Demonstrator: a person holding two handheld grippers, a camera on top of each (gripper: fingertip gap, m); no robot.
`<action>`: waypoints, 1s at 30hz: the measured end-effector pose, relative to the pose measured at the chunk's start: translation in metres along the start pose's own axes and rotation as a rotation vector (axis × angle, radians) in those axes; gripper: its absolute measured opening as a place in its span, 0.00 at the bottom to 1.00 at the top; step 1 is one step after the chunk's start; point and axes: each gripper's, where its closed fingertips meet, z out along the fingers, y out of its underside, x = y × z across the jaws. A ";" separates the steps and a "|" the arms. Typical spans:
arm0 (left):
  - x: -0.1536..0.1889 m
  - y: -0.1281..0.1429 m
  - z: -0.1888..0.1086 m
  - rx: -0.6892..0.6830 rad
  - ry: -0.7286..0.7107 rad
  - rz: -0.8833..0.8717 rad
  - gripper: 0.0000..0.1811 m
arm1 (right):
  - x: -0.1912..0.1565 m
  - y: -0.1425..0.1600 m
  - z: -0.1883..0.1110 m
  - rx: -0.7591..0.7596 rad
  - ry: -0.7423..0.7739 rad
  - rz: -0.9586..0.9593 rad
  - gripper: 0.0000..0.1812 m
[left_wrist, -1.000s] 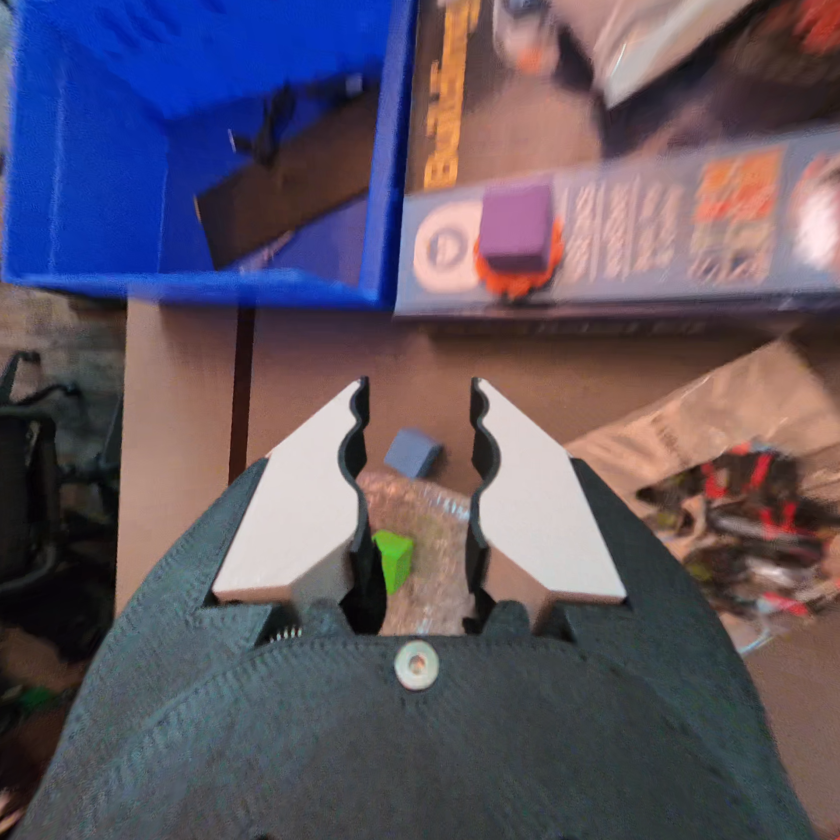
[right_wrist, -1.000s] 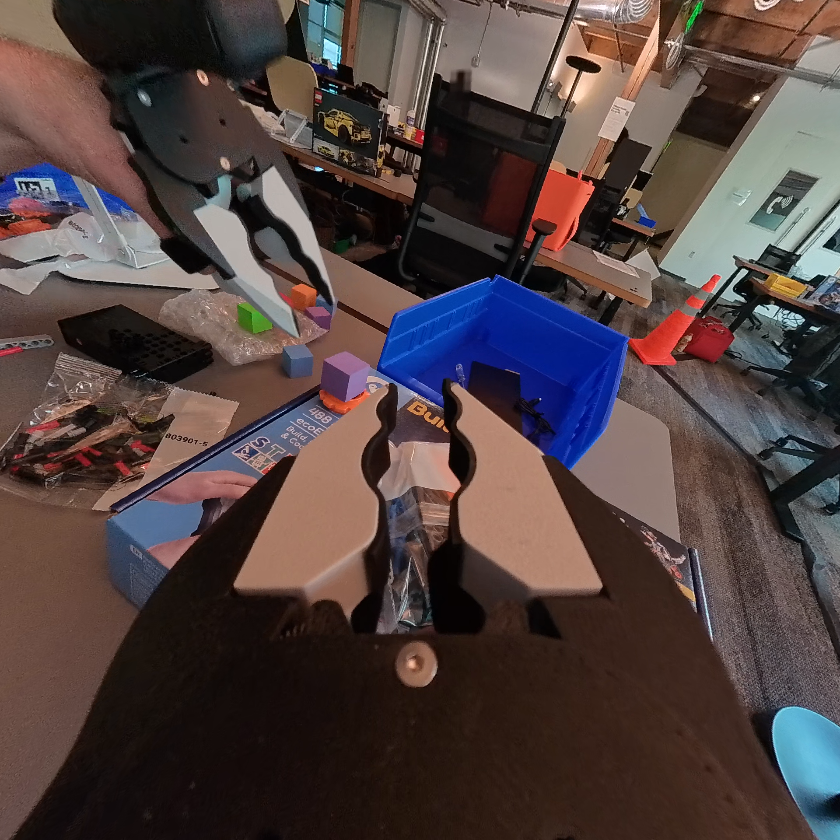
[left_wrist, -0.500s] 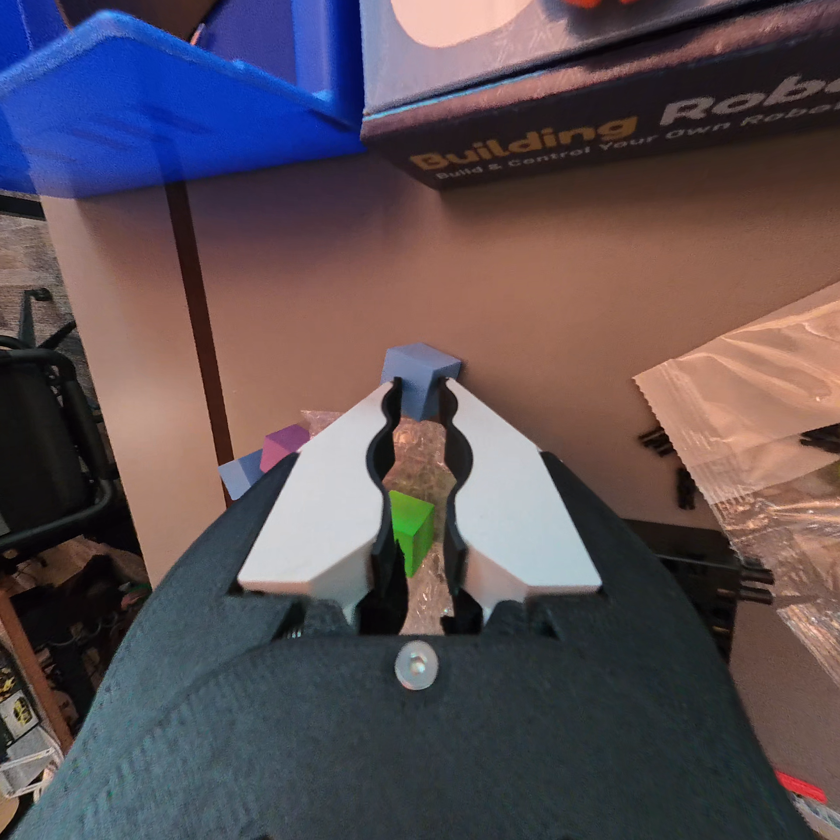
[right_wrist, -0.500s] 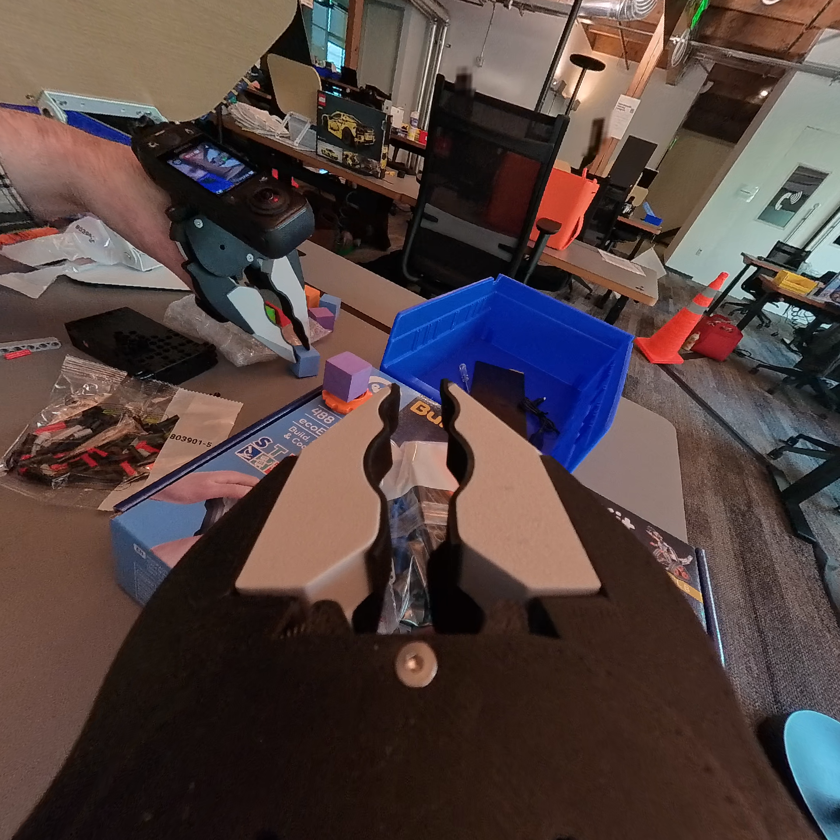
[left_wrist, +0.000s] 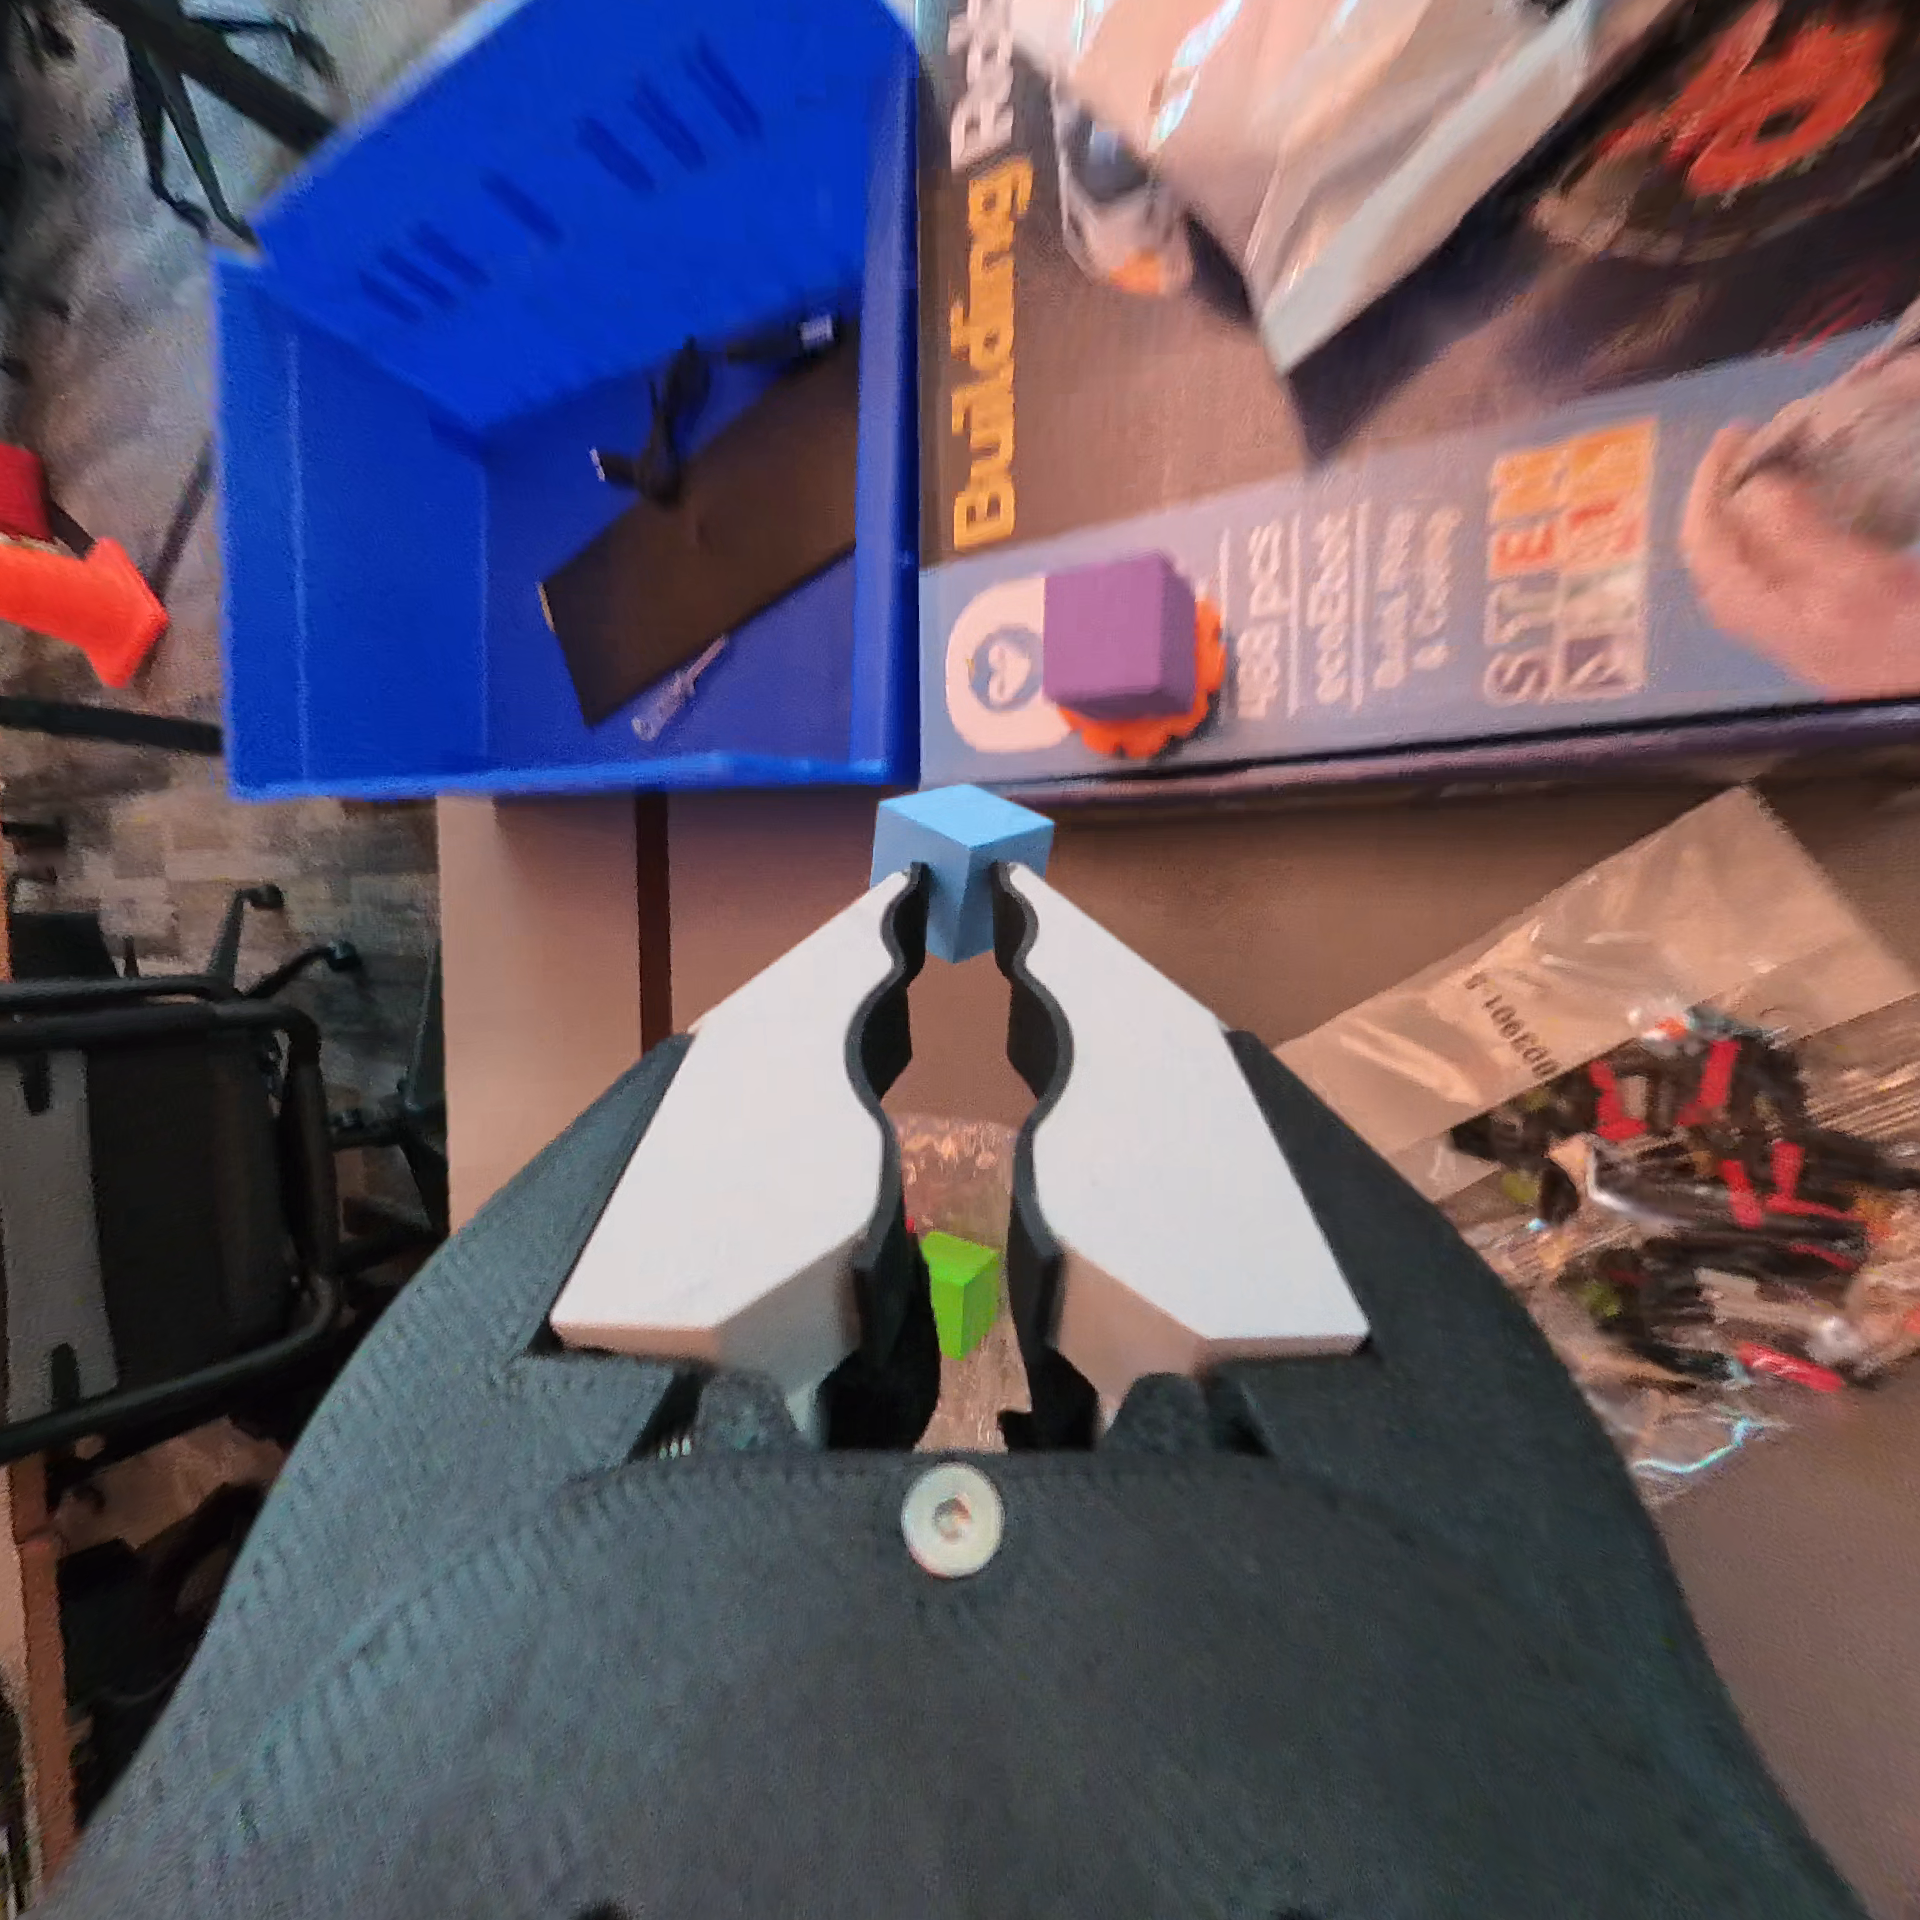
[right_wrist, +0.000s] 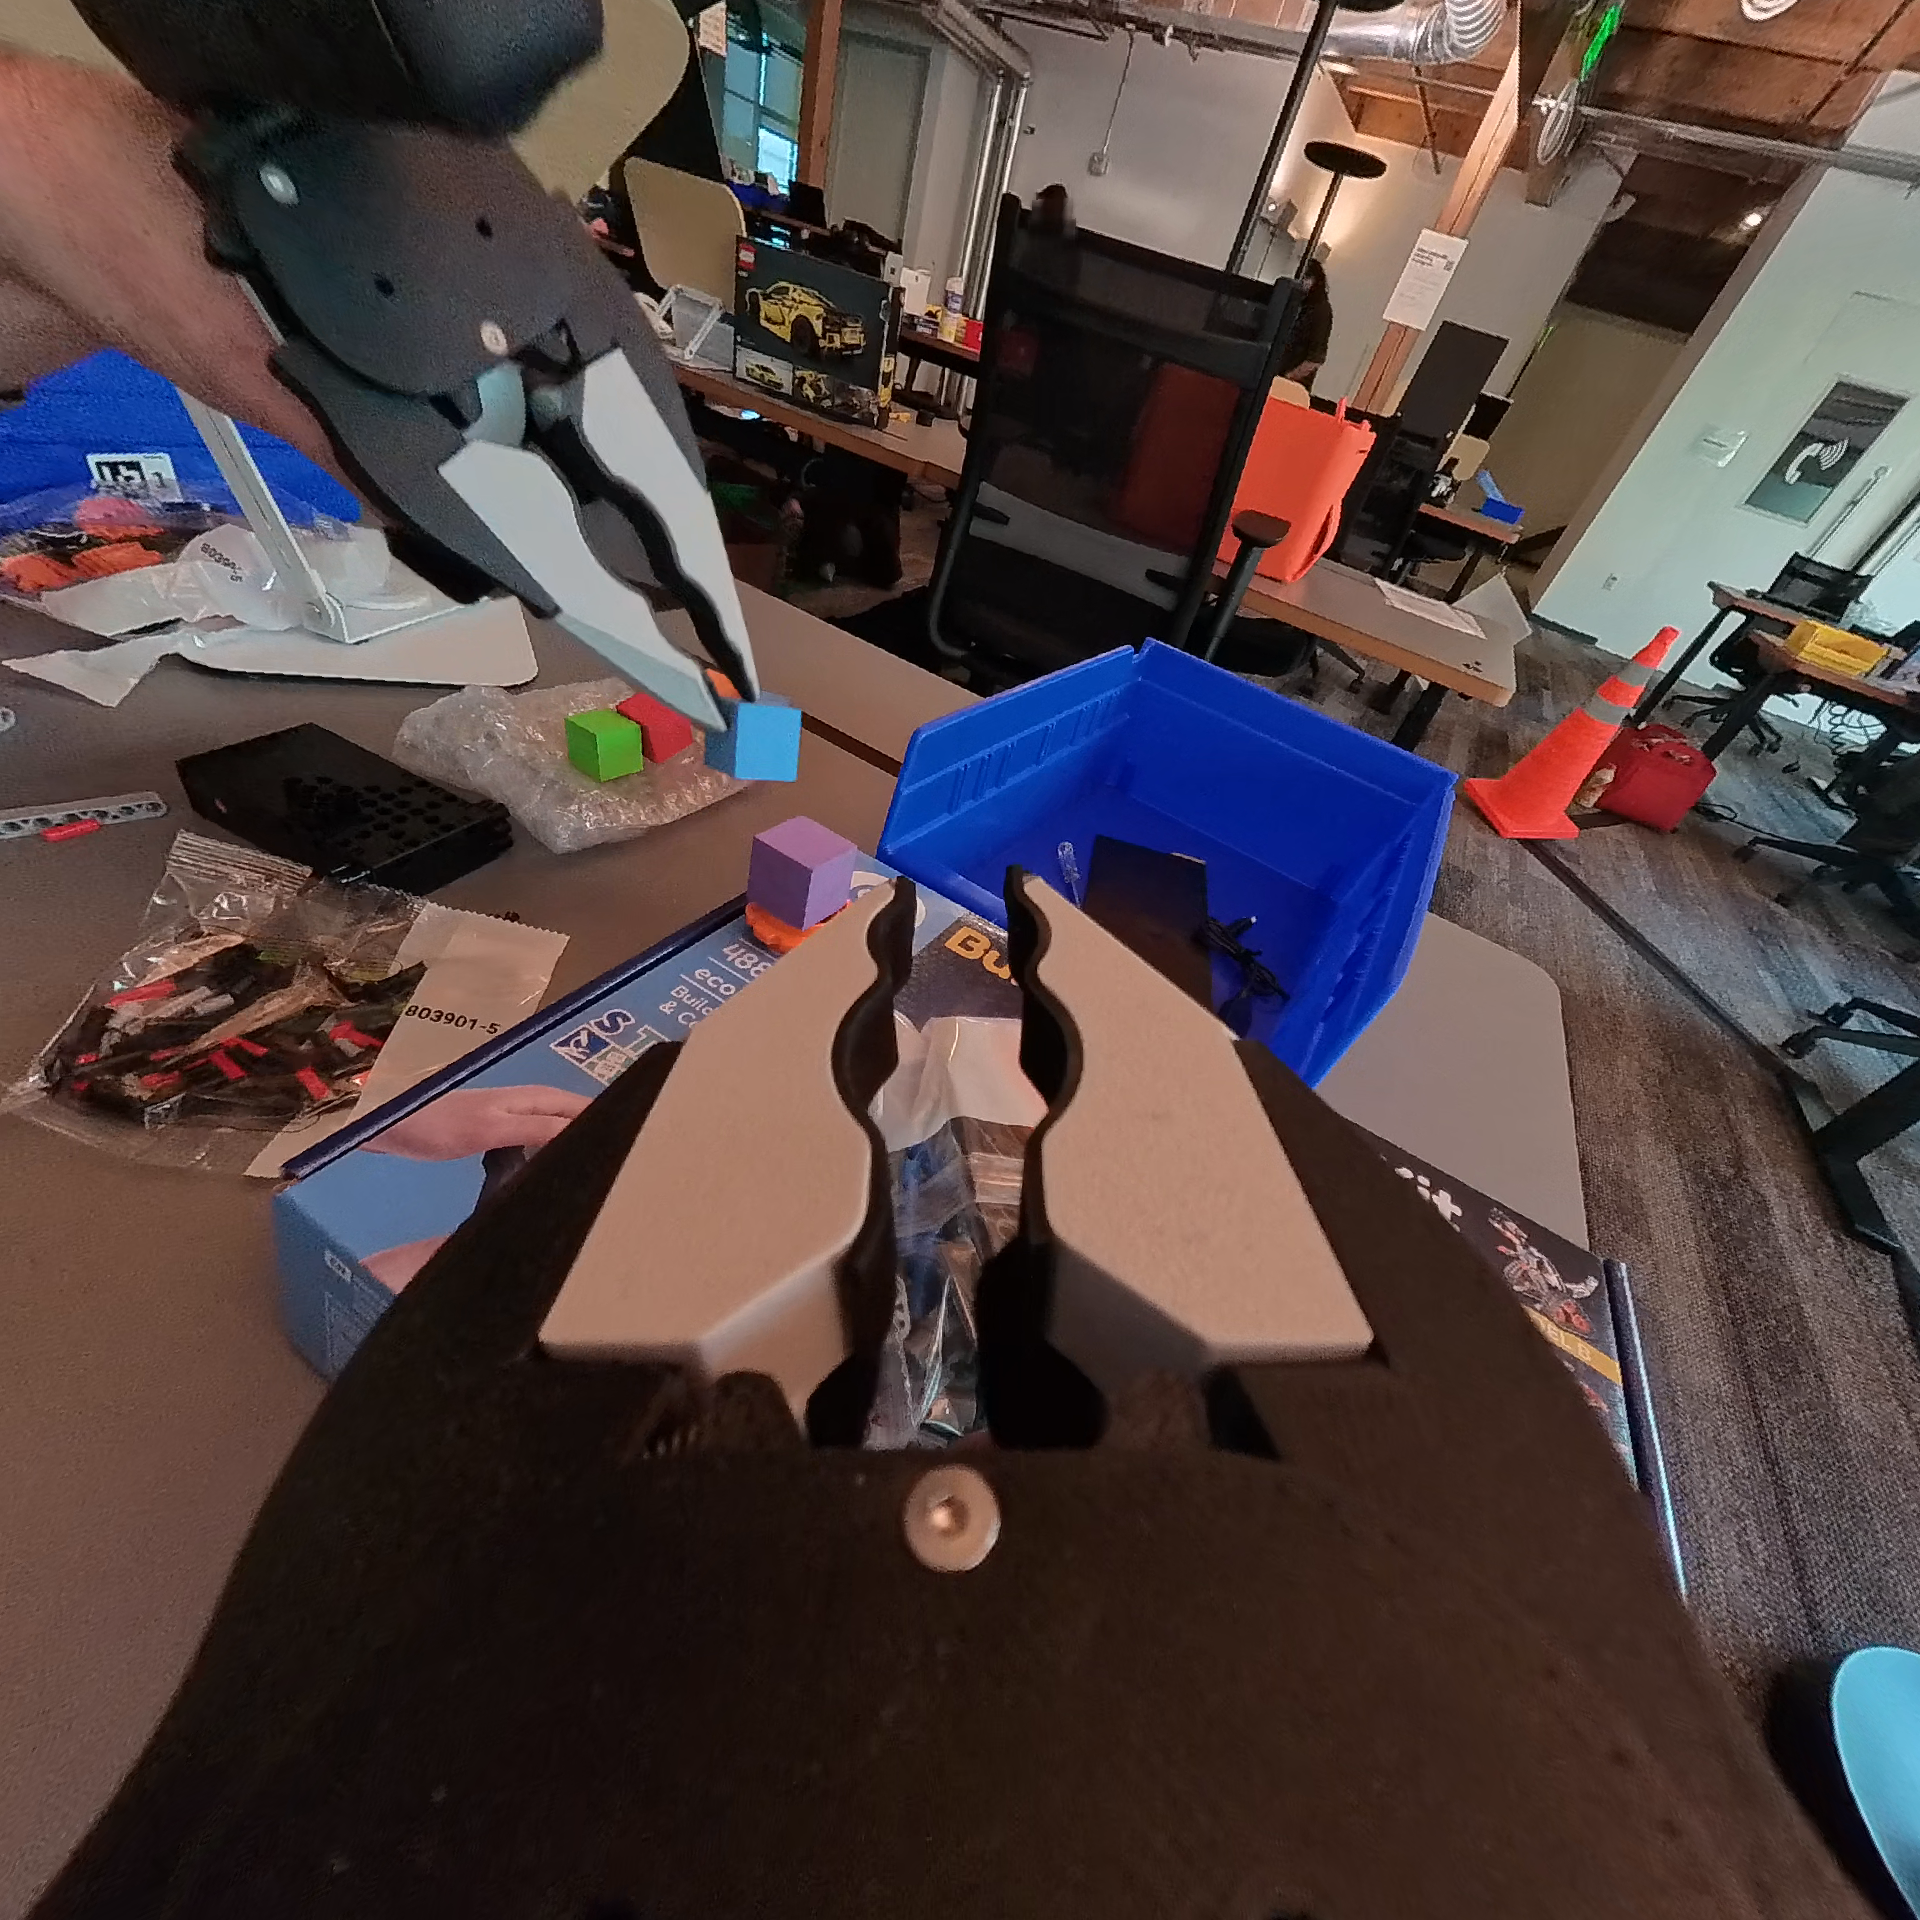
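Jaws of the left gripper (left_wrist: 958, 883) pinch a blue cube (left_wrist: 961, 854) aloft, clear of the surface (right_wrist: 644, 883), near the blue bin (right_wrist: 1164, 769). The right gripper (right_wrist: 958, 904) hangs spread and empty beside the bin, over a box (right_wrist: 457, 1101).

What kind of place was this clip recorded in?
Most likely an open-plan office or maker workspace: rows of desks with office chairs, exposed ceiling ducts, and a table strewn with building-kit boxes and parts bags.

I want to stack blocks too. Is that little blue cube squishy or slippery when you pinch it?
Probably firm: the blue cube keeps sharp edges while the left gripper pinches it. It seems light, since just the tips hold it off the table. It might twist, being held by one corner.
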 end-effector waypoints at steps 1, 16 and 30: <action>0.001 -0.010 -0.003 0.016 -0.002 0.007 0.06 | 0.000 0.000 0.000 0.000 -0.001 -0.001 0.09; 0.020 -0.049 0.005 -0.015 -0.066 0.215 0.06 | -0.002 -0.003 -0.001 0.009 -0.006 -0.001 0.09; 0.018 -0.038 0.019 0.011 0.083 0.210 0.20 | -0.003 -0.002 0.001 0.007 -0.013 0.006 0.09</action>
